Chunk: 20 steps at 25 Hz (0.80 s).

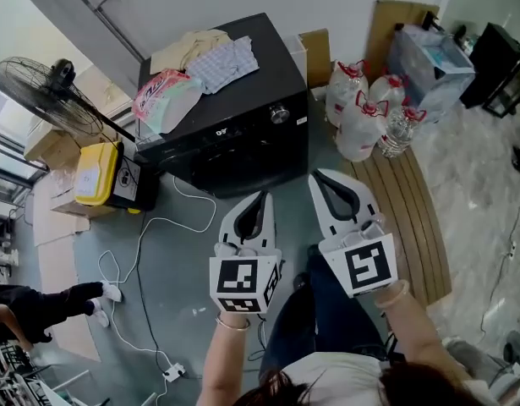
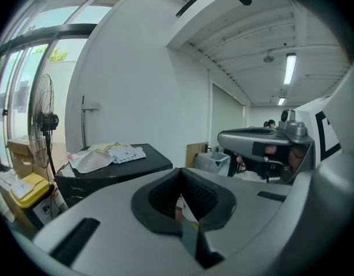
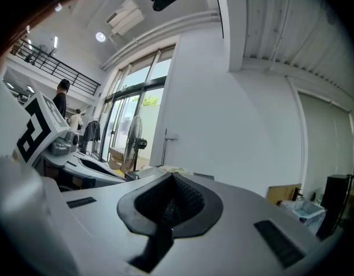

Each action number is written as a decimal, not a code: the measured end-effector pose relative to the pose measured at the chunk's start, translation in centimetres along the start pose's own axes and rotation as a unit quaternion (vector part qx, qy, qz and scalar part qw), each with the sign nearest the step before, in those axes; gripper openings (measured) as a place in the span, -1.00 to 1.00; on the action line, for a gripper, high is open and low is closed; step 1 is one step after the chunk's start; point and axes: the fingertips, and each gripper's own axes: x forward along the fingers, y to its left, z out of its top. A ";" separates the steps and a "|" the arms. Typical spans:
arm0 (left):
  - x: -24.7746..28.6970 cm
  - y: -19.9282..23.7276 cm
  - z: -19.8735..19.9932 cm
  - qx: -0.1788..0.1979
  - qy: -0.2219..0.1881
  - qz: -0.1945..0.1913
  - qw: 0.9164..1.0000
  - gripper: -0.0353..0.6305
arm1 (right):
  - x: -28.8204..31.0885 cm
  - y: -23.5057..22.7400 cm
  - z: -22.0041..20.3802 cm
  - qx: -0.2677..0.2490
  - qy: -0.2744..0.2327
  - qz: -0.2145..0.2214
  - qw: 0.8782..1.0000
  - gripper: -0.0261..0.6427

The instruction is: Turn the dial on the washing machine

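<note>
The dial is a small silver knob on the front panel of the black washing machine, toward its right end. It sits just under the top, where folded clothes lie. Its axis runs level, face pointing out at the person; I can't tell where its marker is set.

Progress-wise, I'd say nothing's done yet. Both grippers are near the machine's front but apart from it. The left gripper and right gripper each have their fingers clenched on nothing. The whole reach, grab and twist is left. Water bottles stand on the right.
</note>
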 end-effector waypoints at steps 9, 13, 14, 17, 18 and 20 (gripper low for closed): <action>6.7 4.6 -5.1 -0.028 0.009 0.039 0.999 -0.85 | 6.9 -2.7 -6.1 0.005 0.017 0.014 1.000 -0.84; 9.6 6.4 -7.1 -0.038 0.015 0.061 0.997 -0.85 | 9.6 -3.9 -8.7 0.016 0.028 0.022 0.999 -0.84; 10.2 6.7 -7.6 -0.039 0.016 0.066 0.997 -0.85 | 10.2 -4.0 -9.5 0.021 0.033 0.027 0.999 -0.84; 12.0 7.7 -8.9 -0.038 0.020 0.075 0.996 -0.85 | 11.9 -4.4 -11.5 0.031 0.042 0.041 0.998 -0.84; 12.7 8.0 -9.3 -0.039 0.021 0.077 0.996 -0.85 | 12.5 -4.6 -12.1 0.031 0.045 0.042 0.998 -0.84; 13.8 8.5 -10.0 -0.043 0.024 0.076 0.996 -0.85 | 13.6 -4.7 -13.3 0.031 0.050 0.043 0.997 -0.84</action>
